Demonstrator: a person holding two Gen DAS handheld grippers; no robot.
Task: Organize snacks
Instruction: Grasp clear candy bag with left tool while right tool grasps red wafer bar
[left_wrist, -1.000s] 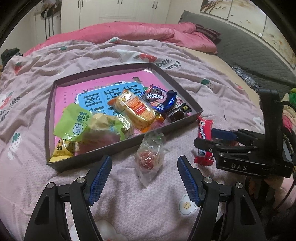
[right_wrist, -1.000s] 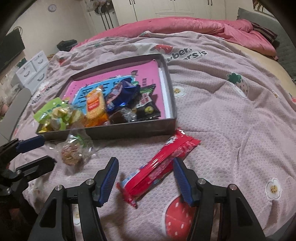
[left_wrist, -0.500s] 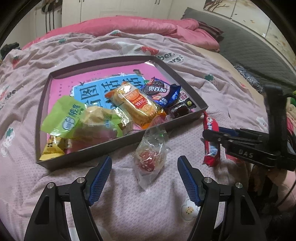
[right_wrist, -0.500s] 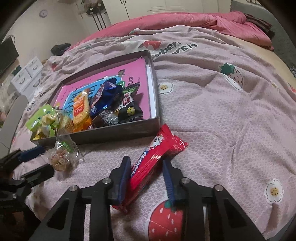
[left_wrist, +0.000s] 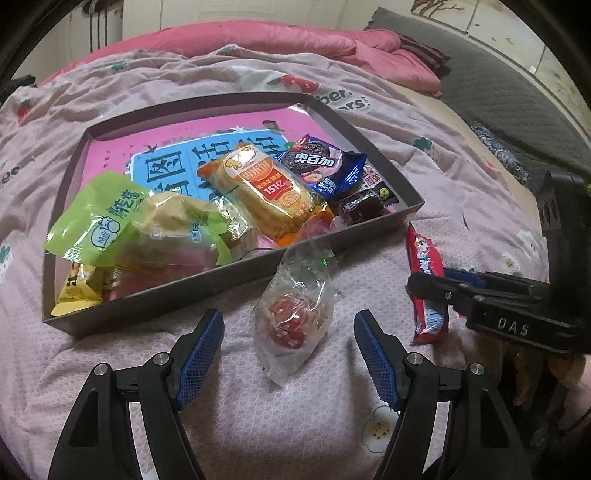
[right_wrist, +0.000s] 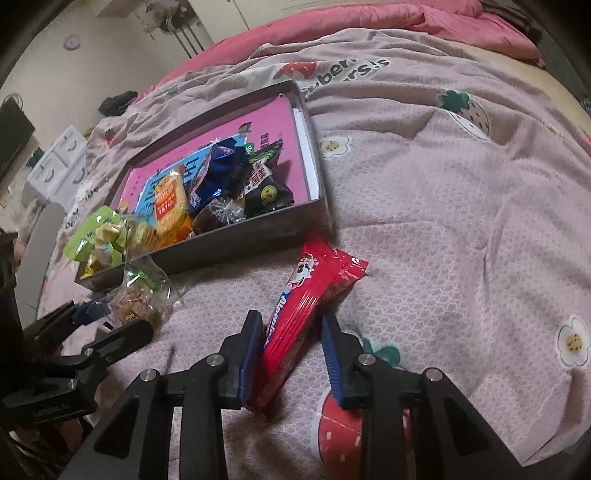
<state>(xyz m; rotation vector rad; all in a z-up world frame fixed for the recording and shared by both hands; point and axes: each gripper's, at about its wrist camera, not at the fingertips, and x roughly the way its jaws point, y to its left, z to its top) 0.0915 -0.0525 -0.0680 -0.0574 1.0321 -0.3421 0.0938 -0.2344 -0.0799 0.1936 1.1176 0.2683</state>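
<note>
Snacks, left wrist view: clear-wrapped sweet (left_wrist: 295, 314) is lying on the bed (left_wrist: 258, 413) beside the tray (left_wrist: 236, 280), between the wide-open left tongs (left_wrist: 288, 354).
Right wrist view: right tongs (right_wrist: 291, 354) are clamping the red candy bar (right_wrist: 295, 325), having just been closing.

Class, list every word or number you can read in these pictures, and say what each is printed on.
"151亿": orange cake pack.
"奥百加": blue biscuit pack.
"MILK": green bag.
"DAS": right tongs.
"Alpen…", partly hidden: red candy bar.
Bedspread lettering cut off; tray print partly covered; small print unreadable.
</note>
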